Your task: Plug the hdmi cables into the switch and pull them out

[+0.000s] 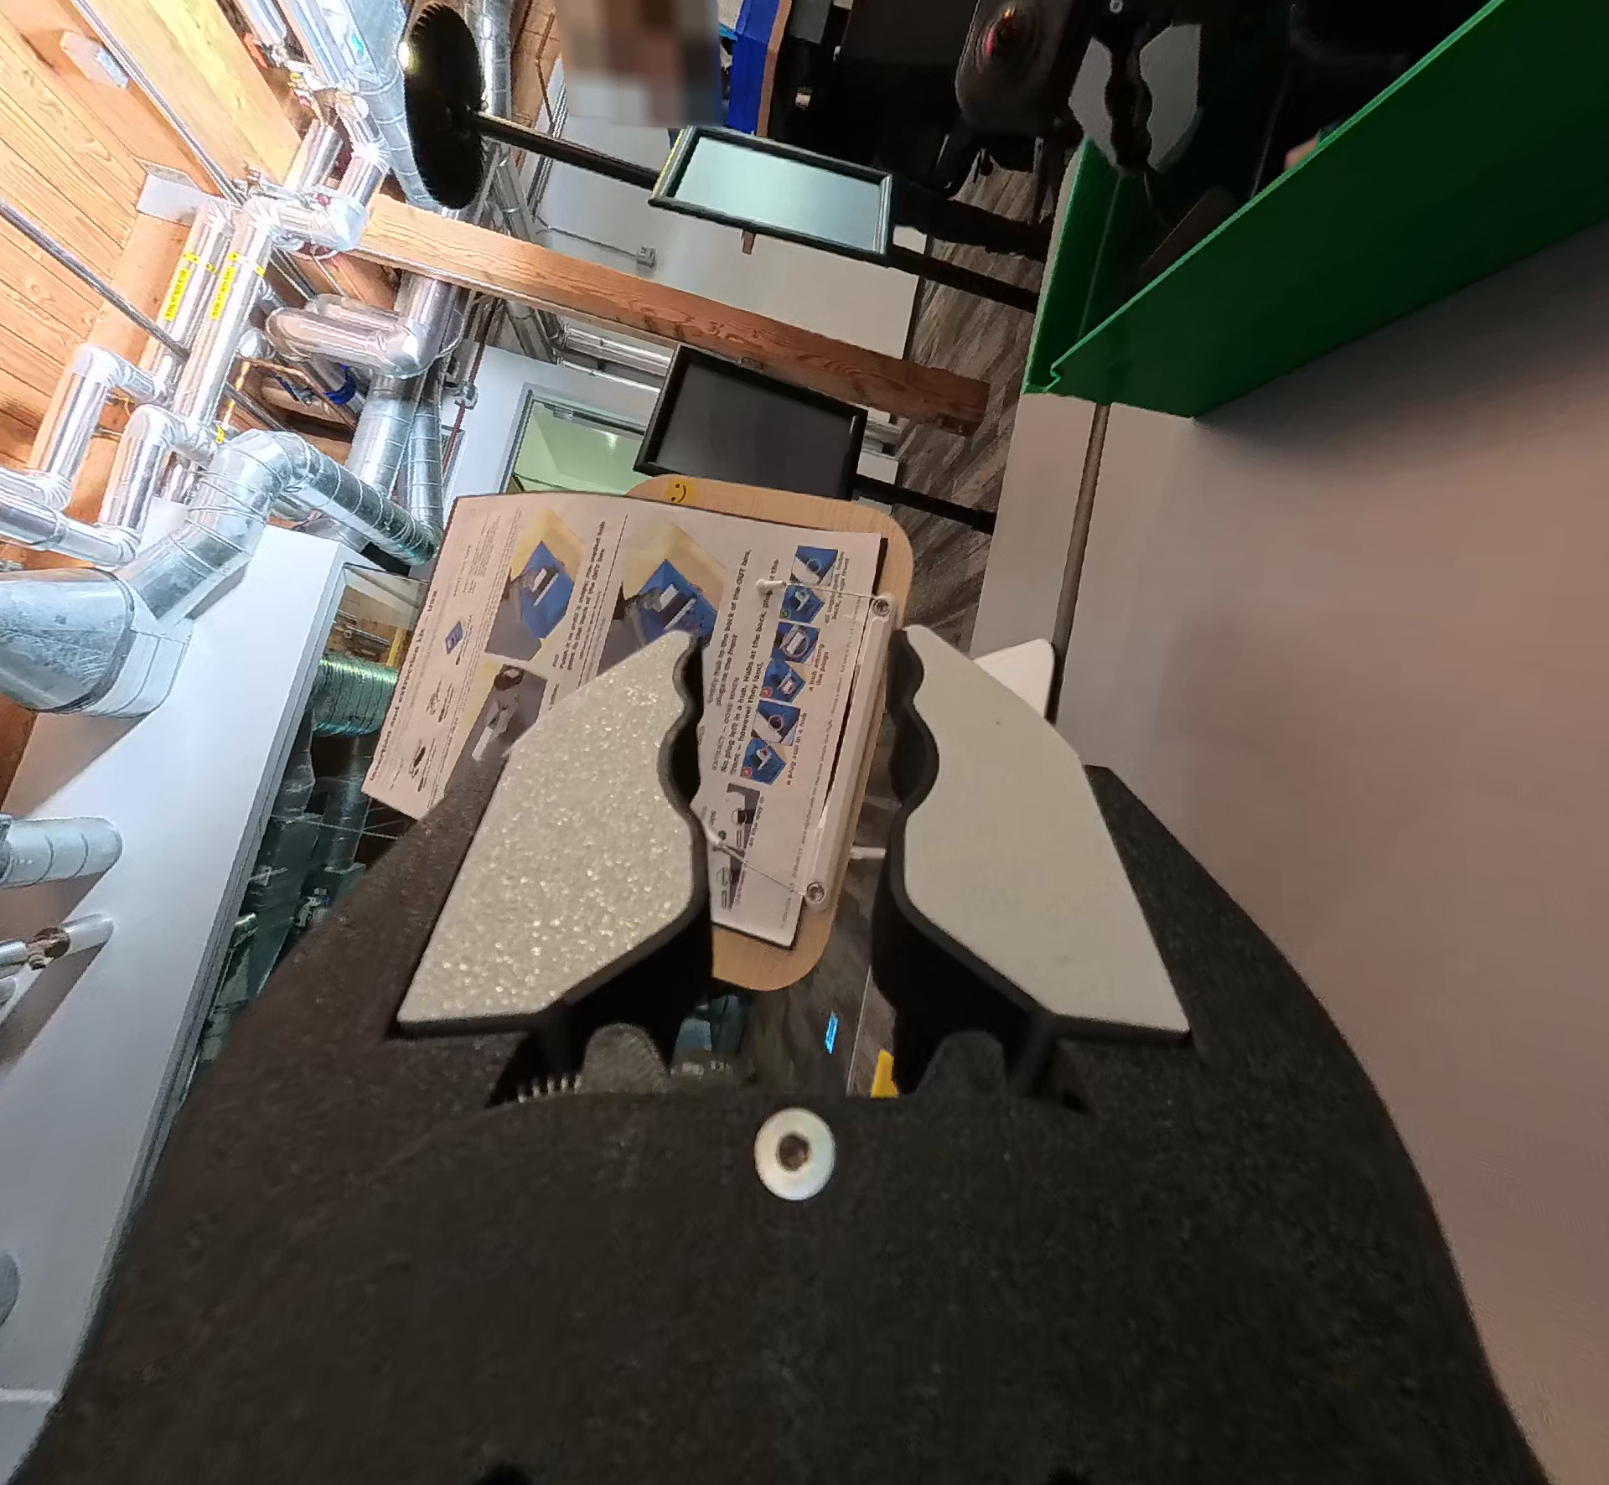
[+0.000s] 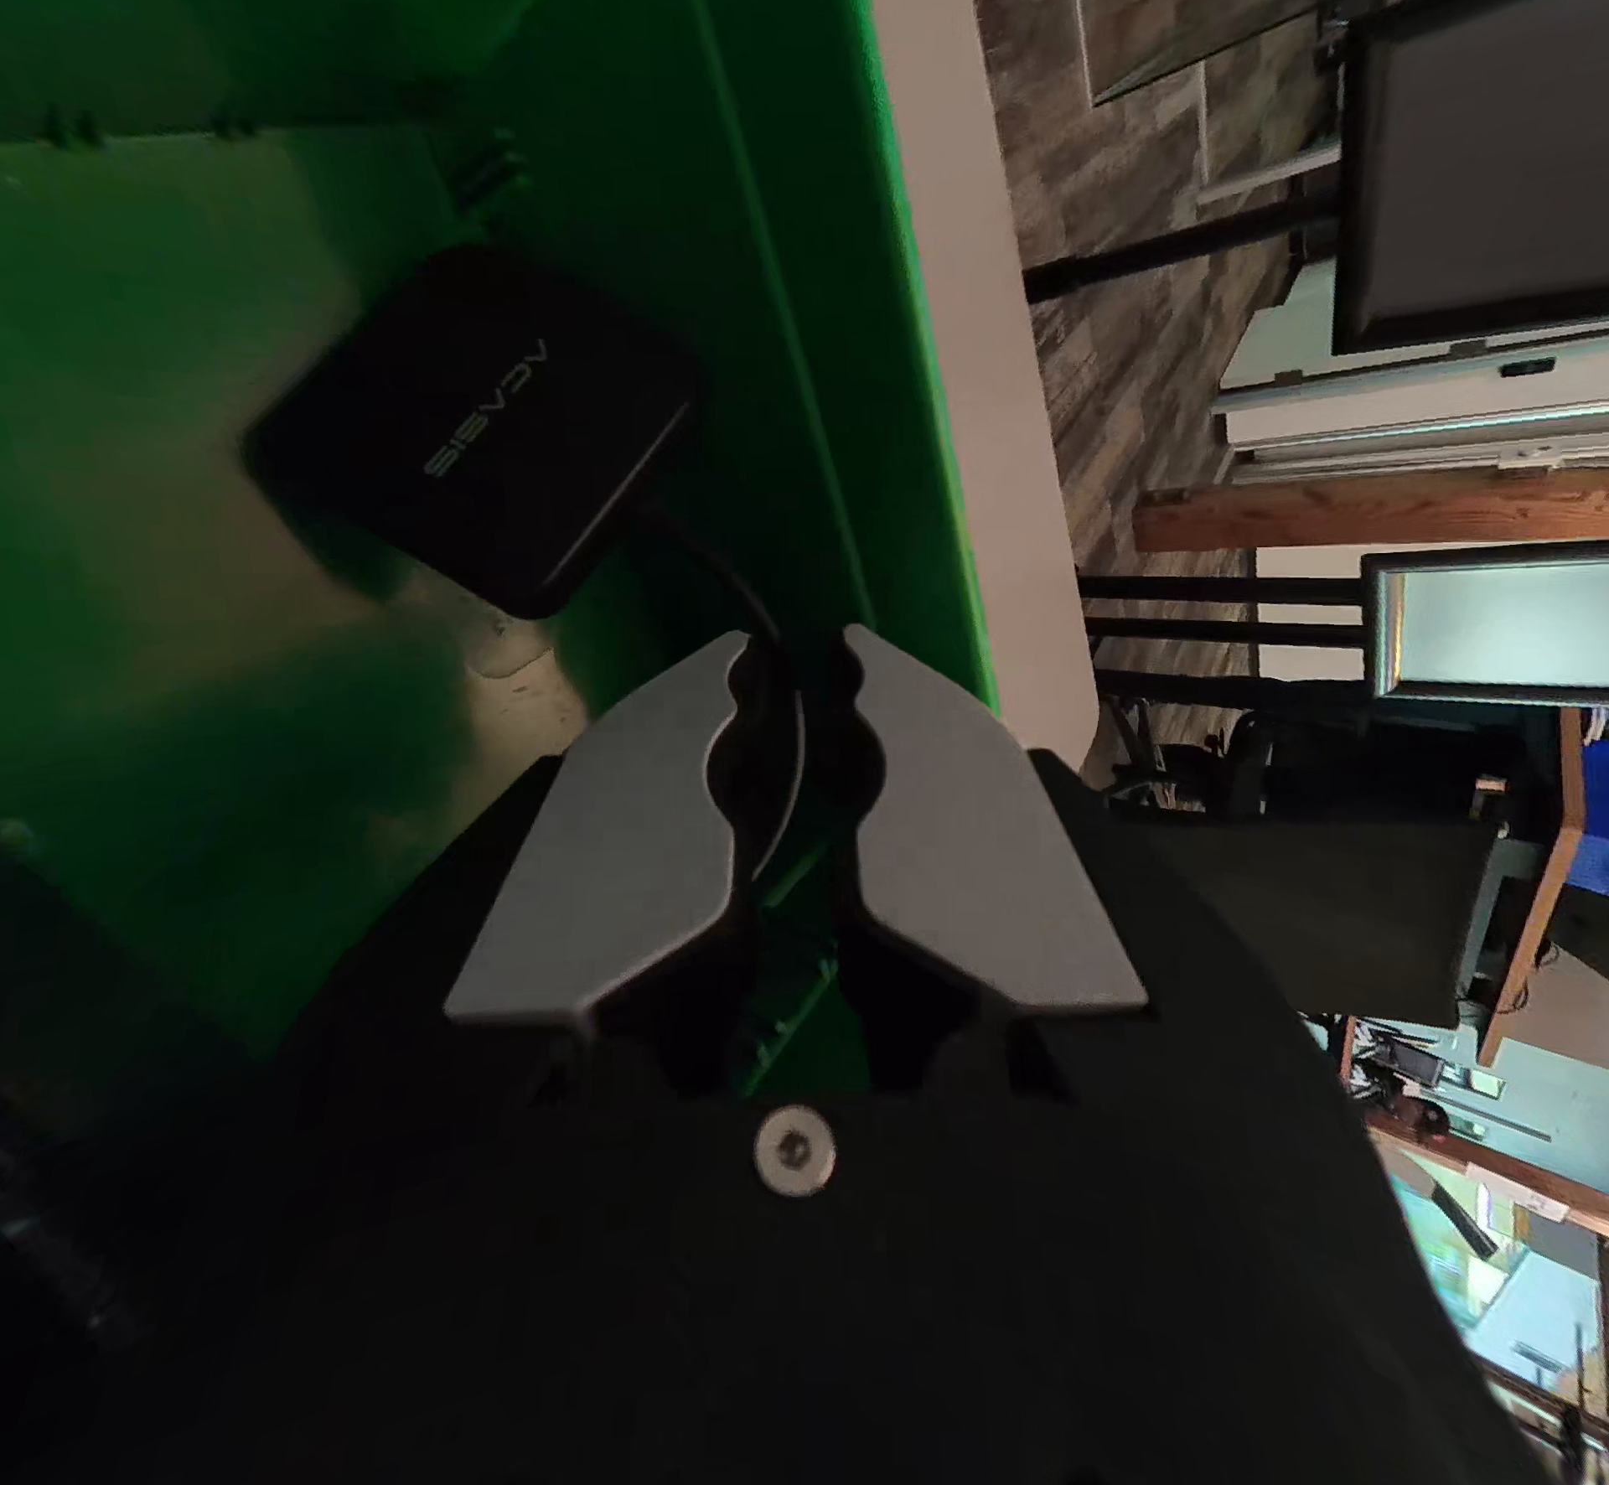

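Note:
A black square switch [image 2: 470,433] lies tilted inside a green bin [image 2: 784,224]. A thin black cable [image 2: 723,564] runs from its corner down between the fingers of my right gripper [image 2: 794,633]. The right jaws are half closed around the cable, and I cannot tell whether the pads press on it. My left gripper [image 1: 797,642] is open and empty, held over the grey table [image 1: 1349,747] and pointing away from the bin [image 1: 1349,224]. The right gripper [image 1: 1132,155] shows far off in the left wrist view, reaching into the bin. No plugs are visible.
A printed instruction sheet [image 1: 662,660] on a wooden board [image 1: 888,546] stands ahead of the left gripper at the table edge. Two screens on black stands [image 1: 766,433] [image 1: 784,189] stand beyond it. The bin's wall is close to the right gripper's right finger. My right fingertips sit around 40 cm from my left ones.

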